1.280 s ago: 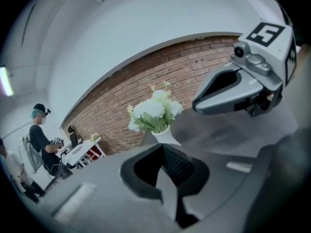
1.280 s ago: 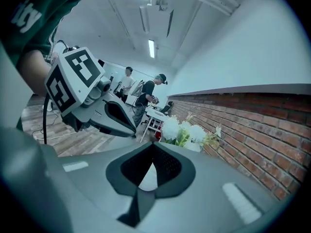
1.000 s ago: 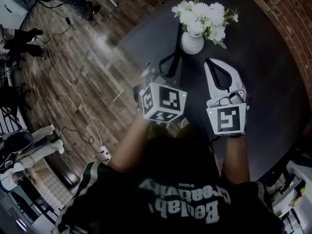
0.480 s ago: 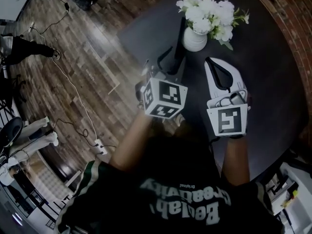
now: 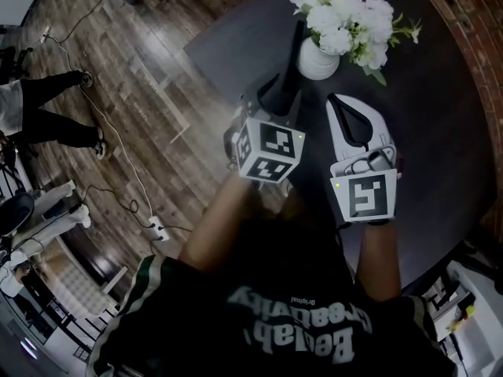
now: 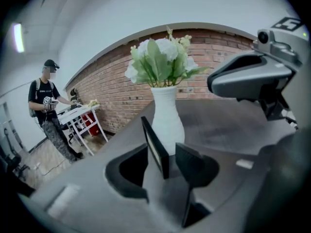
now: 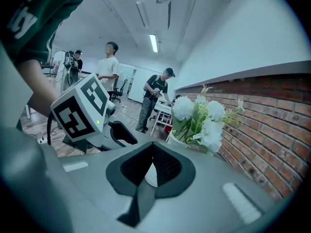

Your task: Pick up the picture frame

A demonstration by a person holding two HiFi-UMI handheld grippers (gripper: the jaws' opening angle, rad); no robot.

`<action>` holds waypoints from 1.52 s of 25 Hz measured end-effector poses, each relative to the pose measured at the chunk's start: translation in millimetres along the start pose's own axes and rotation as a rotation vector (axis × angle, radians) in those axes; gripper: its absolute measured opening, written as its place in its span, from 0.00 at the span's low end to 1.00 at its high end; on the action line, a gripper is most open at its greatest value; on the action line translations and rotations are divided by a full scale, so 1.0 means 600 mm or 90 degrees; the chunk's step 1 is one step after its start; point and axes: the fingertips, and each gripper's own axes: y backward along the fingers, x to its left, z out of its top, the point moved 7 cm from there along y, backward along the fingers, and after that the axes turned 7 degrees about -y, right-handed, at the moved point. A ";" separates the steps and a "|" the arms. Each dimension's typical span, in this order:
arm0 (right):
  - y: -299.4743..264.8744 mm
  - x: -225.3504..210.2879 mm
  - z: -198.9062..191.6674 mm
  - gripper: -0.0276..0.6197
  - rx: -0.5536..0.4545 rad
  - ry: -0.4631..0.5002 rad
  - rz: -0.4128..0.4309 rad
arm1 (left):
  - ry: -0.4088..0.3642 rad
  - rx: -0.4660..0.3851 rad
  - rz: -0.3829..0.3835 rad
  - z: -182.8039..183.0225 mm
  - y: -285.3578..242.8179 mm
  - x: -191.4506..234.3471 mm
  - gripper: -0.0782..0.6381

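Our left gripper [image 6: 163, 161] has just been opening its jaws, now spread wide, with the picture frame [image 6: 154, 147] edge-on between them, unpressed (our right gripper [image 7: 153, 144] is clenched together, empty). Just beyond, a white vase [image 6: 166, 118] stands on the dark table [image 5: 440, 116].

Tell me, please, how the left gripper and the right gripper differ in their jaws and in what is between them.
The left gripper's jaws stand apart, having just been opening; the right gripper's jaws are closed together. The picture frame stands edge-on between the left gripper's jaws, not clamped; the right gripper has nothing between its jaws. Both point toward the white vase on the dark table.
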 end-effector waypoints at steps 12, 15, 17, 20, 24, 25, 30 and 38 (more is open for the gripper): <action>-0.026 0.000 -0.036 0.05 0.033 -0.011 0.016 | 0.017 0.021 -0.003 -0.033 -0.043 0.004 0.37; -0.036 0.003 -0.039 0.05 0.037 -0.014 0.021 | 0.021 0.023 -0.006 -0.040 -0.053 0.004 0.37; -0.042 0.004 -0.041 0.05 0.036 -0.017 0.024 | 0.025 0.023 -0.006 -0.044 -0.059 0.005 0.37; -0.051 0.003 -0.046 0.05 0.039 -0.018 0.025 | 0.029 0.027 -0.008 -0.052 -0.069 0.005 0.37; -0.059 -0.005 -0.050 0.05 0.044 -0.020 0.021 | 0.029 0.032 -0.005 -0.059 -0.080 0.008 0.37; -0.061 -0.007 -0.051 0.05 0.045 -0.021 0.020 | 0.029 0.033 -0.007 -0.061 -0.083 0.008 0.37; -0.070 -0.012 -0.057 0.05 0.046 -0.021 0.022 | 0.030 0.041 -0.012 -0.068 -0.100 0.006 0.37; -0.078 -0.018 -0.068 0.05 0.053 -0.033 0.025 | 0.031 0.054 -0.020 -0.076 -0.126 0.004 0.37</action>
